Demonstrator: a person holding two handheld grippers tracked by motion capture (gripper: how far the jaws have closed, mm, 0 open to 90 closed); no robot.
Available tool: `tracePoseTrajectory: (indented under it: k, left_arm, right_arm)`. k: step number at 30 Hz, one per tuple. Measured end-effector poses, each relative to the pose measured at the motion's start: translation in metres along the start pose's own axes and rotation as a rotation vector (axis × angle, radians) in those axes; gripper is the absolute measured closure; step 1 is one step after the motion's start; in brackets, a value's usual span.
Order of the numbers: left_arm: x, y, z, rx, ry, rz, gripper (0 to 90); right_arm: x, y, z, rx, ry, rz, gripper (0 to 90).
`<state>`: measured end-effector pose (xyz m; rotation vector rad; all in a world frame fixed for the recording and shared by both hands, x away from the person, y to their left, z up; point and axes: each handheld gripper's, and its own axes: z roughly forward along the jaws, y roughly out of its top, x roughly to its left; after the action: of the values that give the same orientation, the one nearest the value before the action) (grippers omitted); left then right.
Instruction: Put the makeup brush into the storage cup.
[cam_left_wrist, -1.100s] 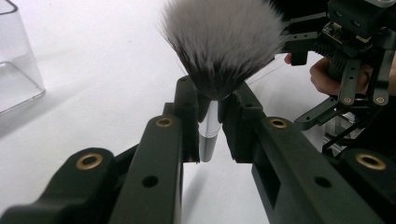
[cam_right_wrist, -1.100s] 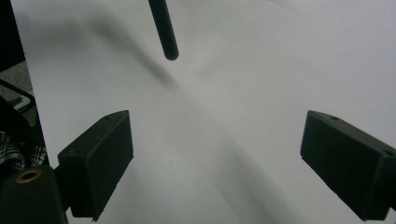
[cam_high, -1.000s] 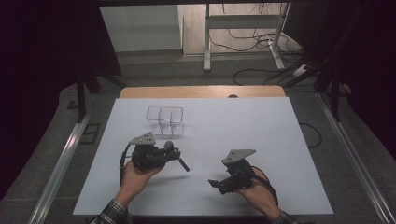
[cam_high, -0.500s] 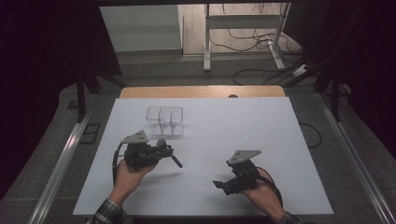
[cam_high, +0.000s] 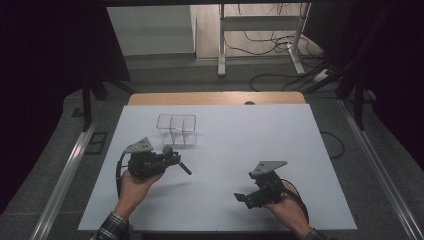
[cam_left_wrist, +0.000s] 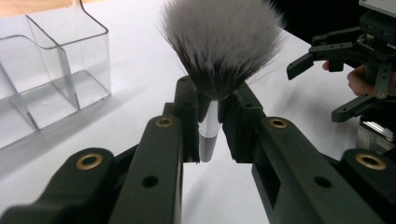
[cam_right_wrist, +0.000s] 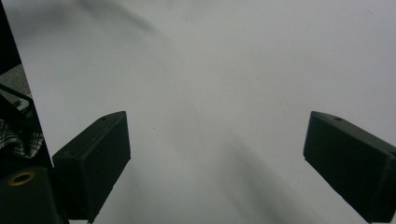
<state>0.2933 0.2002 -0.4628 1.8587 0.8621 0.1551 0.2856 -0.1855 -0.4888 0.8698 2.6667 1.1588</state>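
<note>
The left tool (cam_high: 175, 161) is clenching a fluffy grey-bristled makeup brush with a silver handle (cam_left_wrist: 219, 56), carrying it above the white bench (cam_high: 225, 200) toward the clear plastic divided organiser (cam_high: 176, 129) at its twelve o'clock, probably needing an upright lowering next, while the right tool (cam_high: 243, 199) is idling released.

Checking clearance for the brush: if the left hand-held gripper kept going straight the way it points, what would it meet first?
Probably nothing close: the left hand-held gripper, shut on the makeup brush, points across bare white table; the clear organizer sits off to one side.
</note>
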Motion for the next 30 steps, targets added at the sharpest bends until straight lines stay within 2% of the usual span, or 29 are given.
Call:
tracePoseTrajectory:
  k: [9,14,19,27,30]
  left_arm:
    - [0.001,0.003,-0.002,-0.016,0.017,0.004,76.6]
    - [0.0,0.005,-0.003,-0.024,0.025,0.013,76.6]
    - [0.0,0.007,-0.003,-0.028,0.037,0.02,76.6]
    - [0.003,0.011,-0.003,-0.035,0.052,0.026,76.6]
    - [0.004,0.012,-0.003,-0.038,0.057,0.028,76.6]
  right_arm:
    - [-0.005,-0.004,-0.008,0.023,-0.03,-0.014,3.3]
    - [-0.009,-0.008,-0.015,0.017,-0.051,0.007,0.1]
    - [-0.014,-0.011,-0.022,0.025,-0.072,0.024,0.0]
    - [-0.017,-0.017,-0.029,0.047,-0.119,0.02,0.0]
    - [-0.017,-0.018,-0.032,0.039,-0.14,0.013,0.0]
